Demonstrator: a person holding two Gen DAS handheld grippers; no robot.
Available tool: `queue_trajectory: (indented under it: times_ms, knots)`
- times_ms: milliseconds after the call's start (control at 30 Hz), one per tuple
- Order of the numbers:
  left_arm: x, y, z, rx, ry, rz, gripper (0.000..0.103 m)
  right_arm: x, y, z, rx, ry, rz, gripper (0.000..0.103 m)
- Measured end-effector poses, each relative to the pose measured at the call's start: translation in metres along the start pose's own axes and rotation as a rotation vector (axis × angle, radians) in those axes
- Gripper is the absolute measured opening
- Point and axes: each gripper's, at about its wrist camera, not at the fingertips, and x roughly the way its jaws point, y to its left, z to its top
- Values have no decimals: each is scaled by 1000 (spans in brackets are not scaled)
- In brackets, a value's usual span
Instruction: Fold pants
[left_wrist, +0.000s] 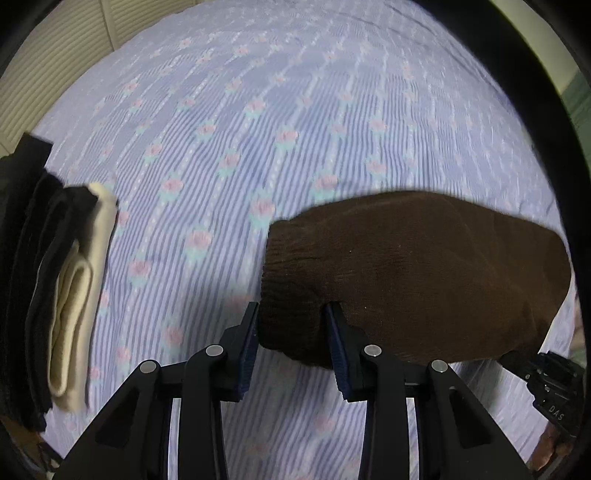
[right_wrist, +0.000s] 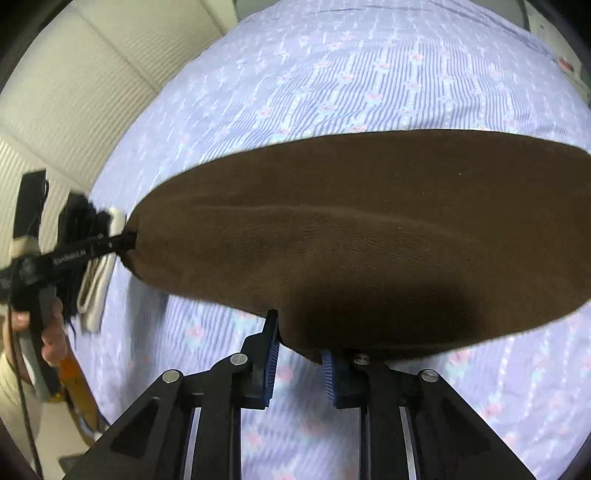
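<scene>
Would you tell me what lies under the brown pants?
Under the brown pants only the striped floral bedsheet shows, all around them. Whatever lies directly beneath is covered by the cloth.

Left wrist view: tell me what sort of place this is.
Probably a bedroom: a lilac striped bedsheet with pink flowers covers a wide soft surface, folded black and cream clothes are stacked at its edge, and cream louvred doors stand behind.

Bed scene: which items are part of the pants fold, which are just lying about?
In the job:
brown pants
left gripper, shut on one end
right gripper, shut on the near edge

Lying about:
stack of folded black and cream clothes
floral bedsheet, the work surface
</scene>
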Motion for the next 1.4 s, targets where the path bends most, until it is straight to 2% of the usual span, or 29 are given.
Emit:
queue_trajectory:
  times_ms: [100,167,233,333,367,400,467,533,600,667,800,967,1067,1133,1267,1400]
  knots:
    - [12,-3,-23,39,49,38,35,14,1,-22,-24,67,-24,21]
    - [20,0,-31,31,72,41,36,25,-4,-28,1,95,-27,21]
    - [25,4,-34,8,78,47,41,31,-8,-29,36,108,-22,21]
    - [27,8,-32,-10,92,91,61,34,-15,-26,58,122,-29,22]
    - [24,9,-32,-12,92,113,68,31,-16,-25,57,122,-32,25]
    - [19,9,-33,-14,87,121,69,27,-17,-27,56,123,-37,31]
    - [6,7,-36,-11,79,136,68,12,-21,-31,55,117,-64,42]
    - [-15,-2,-42,32,40,223,68,-5,-16,-44,53,70,-73,54]
    - [-38,-18,-51,95,-17,247,68,-30,-22,-52,66,10,-96,62]
    - [-54,-36,-58,139,-53,242,69,-58,-32,-57,80,-56,-126,67]
    - [-82,-85,-68,209,-155,185,70,-107,-64,-55,123,-179,-198,73]
    - [-88,-133,-63,250,-252,143,70,-147,-120,-35,150,-322,-310,76]
    - [-81,-162,-57,289,-280,116,69,-146,-145,-13,139,-375,-364,76]
    - [-73,-185,-53,297,-288,97,69,-145,-173,2,146,-402,-366,76]
    - [-61,-212,-42,302,-293,59,69,-136,-212,23,190,-418,-328,76]
    - [-51,-239,-31,322,-293,57,69,-108,-244,40,223,-376,-279,76]
